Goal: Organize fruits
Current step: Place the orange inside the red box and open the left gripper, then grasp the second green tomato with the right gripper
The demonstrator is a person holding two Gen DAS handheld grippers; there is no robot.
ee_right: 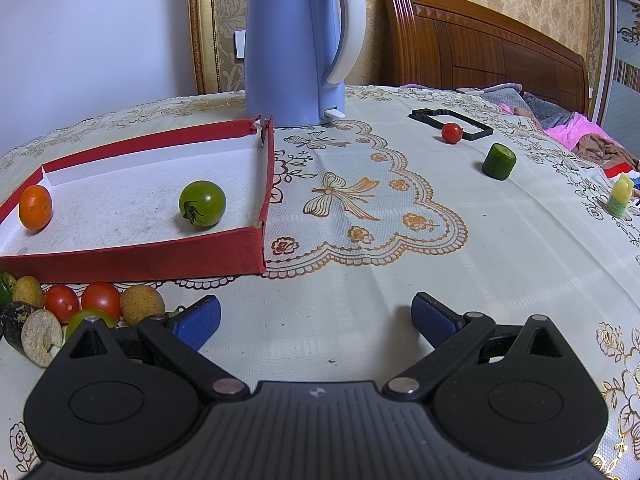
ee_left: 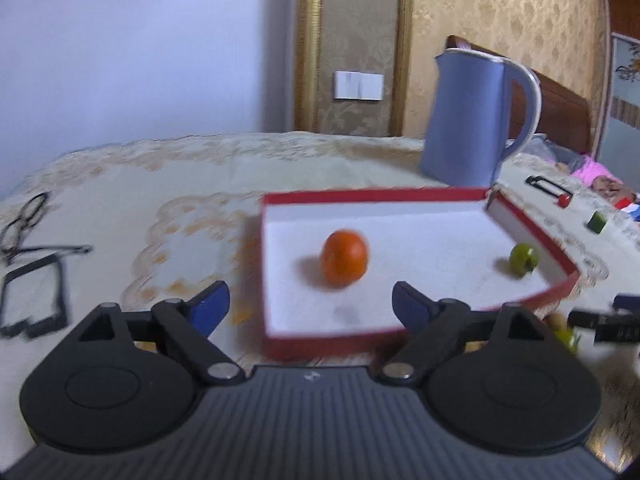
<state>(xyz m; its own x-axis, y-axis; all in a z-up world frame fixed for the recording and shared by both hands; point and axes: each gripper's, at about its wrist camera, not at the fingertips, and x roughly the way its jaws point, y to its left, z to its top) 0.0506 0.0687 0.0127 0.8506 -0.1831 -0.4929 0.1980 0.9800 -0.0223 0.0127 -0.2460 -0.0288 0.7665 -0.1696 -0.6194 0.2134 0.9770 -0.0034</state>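
Two fruits lie in the red box (ee_right: 160, 258) on the table (ee_right: 400, 280): an orange one (ee_right: 35, 207) toward its left wall and a green tomato (ee_right: 202, 203) nearer its right wall, well apart from each other on the white lining. The box sits left of the table's middle, with the blue kettle (ee_right: 294, 44) just behind its far right corner.

The left gripper (ee_left: 310, 306) stands wide, nothing between its blue pads; the box's near wall and the orange fruit lie ahead of it. The right gripper (ee_right: 316, 318) is spread wide too and empty, hovering over bare cloth in front of the box's near right corner.

Along the box's near wall, outside it, a cluster waits on the cloth: two red tomatoes (ee_right: 82, 302), a green one (ee_right: 90, 320), two tan round fruits (ee_right: 142, 304) and a cut dark piece (ee_right: 30, 330). Toward the table's far right edge lie a small red tomato (ee_right: 452, 133) touching a black frame (ee_right: 450, 122), a green cucumber stub (ee_right: 499, 166) and a small yellow bottle (ee_right: 620, 198).
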